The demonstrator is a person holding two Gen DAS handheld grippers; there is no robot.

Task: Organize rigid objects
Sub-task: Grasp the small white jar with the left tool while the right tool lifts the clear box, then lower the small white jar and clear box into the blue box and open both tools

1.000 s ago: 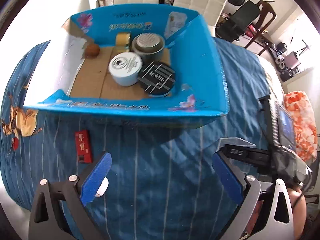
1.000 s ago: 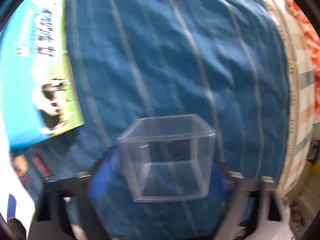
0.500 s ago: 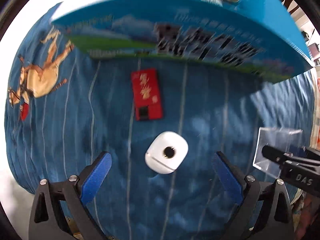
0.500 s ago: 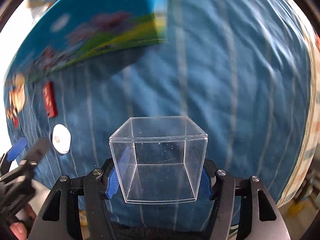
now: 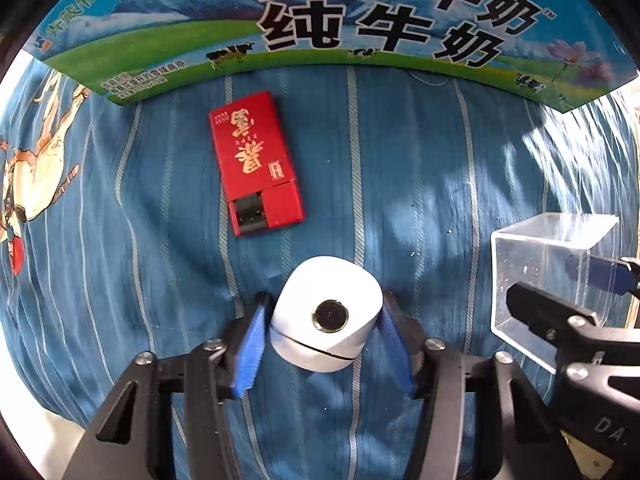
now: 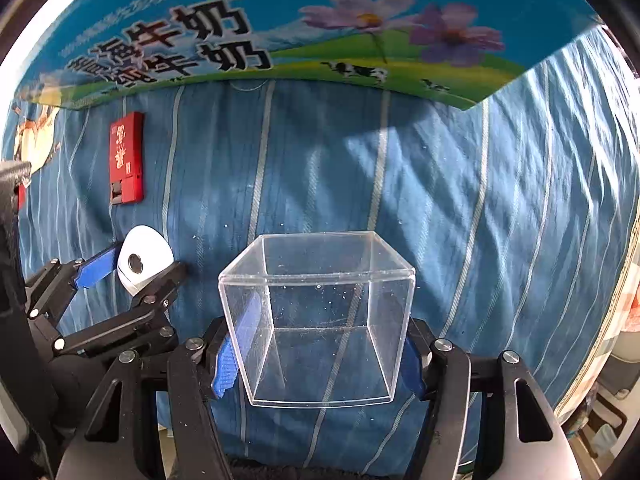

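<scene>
My left gripper (image 5: 326,338) is shut on a white rounded case (image 5: 326,316) with a dark round button, low over the blue striped bedsheet. It also shows in the right wrist view (image 6: 144,258). My right gripper (image 6: 320,344) is shut on a clear plastic cube box (image 6: 318,314), held to the right of the left gripper; the cube also shows in the left wrist view (image 5: 548,276). A red flat box (image 5: 256,162) with gold characters lies on the sheet beyond the white case, also seen in the right wrist view (image 6: 127,158).
A large blue milk carton box (image 5: 320,20) stands just beyond the red box, its printed side wall facing me; it also fills the top of the right wrist view (image 6: 280,32). The bed edge runs along the right (image 6: 616,300).
My left gripper dropped toward the sheet and closed on the white case. My right gripper, still holding the clear cube, swung to face the carton and came down beside the left gripper.
</scene>
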